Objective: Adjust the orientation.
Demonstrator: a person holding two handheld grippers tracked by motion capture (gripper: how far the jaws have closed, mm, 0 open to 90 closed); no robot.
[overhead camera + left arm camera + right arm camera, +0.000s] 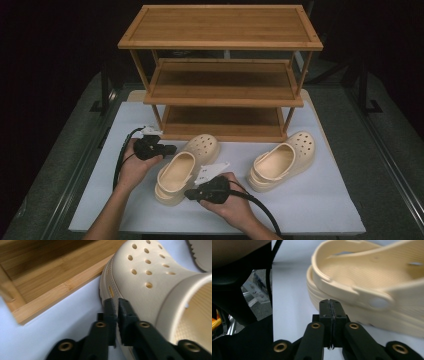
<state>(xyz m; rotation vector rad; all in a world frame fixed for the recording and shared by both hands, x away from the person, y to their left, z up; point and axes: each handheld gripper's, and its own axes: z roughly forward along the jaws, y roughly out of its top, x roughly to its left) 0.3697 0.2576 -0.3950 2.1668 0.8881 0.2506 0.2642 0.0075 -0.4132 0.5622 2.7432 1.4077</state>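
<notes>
White tabletop (pixel 320 205) in a dark room, bamboo rack (pixel 220 75) far, both claws (pixel 170 149) (pixel 189 193) pressed together empty beside the left cream clog (pixel 186 167); no readable writing.

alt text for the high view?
Two hands hold black claws, left and right, both shut, on either side of a cream clog on a white mat. A second clog and a three-tier wooden rack stand behind.
</notes>
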